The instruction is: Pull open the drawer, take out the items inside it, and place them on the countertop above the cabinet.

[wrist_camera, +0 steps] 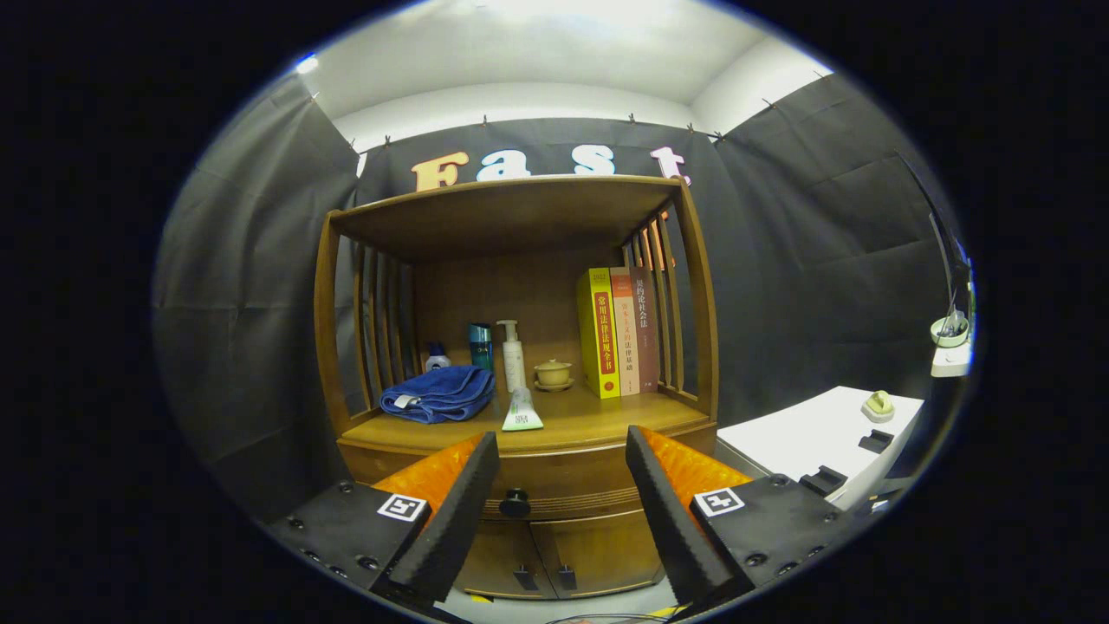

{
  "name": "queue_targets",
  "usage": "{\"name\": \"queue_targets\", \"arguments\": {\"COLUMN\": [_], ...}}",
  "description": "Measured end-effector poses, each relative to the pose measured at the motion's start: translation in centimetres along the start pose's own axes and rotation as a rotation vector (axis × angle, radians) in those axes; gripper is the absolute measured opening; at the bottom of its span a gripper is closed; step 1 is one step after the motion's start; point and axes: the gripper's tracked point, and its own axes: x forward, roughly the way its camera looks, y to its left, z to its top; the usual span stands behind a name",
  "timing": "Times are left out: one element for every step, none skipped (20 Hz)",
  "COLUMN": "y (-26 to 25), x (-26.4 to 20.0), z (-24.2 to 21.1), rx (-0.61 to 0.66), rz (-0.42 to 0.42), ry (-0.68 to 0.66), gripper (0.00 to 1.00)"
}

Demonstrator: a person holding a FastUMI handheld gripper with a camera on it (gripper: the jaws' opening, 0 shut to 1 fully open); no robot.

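We face a wooden cabinet [520,347] in the booth, our gripper [561,451] held out before it with its two fingers spread wide and nothing between them but air. The drawer [563,485] sits shut in the cabinet front, just under the countertop [598,414], and its dark round knob [515,503] shows in the gap between our fingers, closer to the left one and beyond the tips; we touch neither knob nor drawer. What lies inside the drawer is hidden from us. Below it we see two small cabinet doors [563,555], each with a dark handle near the seam where they meet. On the countertop above, a folded blue towel [440,393] rests at the left, with a small bottle [437,357] and a teal bottle [481,347] behind it. A white pump bottle [513,354] stands near the middle, and a tube [522,411] stands on its cap just in front of that, close to the countertop's front edge. A small lidded cup on a saucer [553,374] sits to the right of the pump bottle, and three upright books [617,331] lean against the slatted right side. A shelf board [511,212] roofs the open compartment. Off to the right of the cabinet stands a white table [806,433] carrying a small pale object [878,406] and a few dark pieces
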Motion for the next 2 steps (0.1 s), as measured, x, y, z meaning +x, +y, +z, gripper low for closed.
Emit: {"name": "queue_targets", "arguments": {"y": [0.13,0.22], "x": [0.0,-0.04], "z": [-0.13,-0.18], "rx": [-0.004,-0.006], "rz": [0.0,0.001], "ry": [0.002,0.002], "gripper": [0.97,0.97]}}
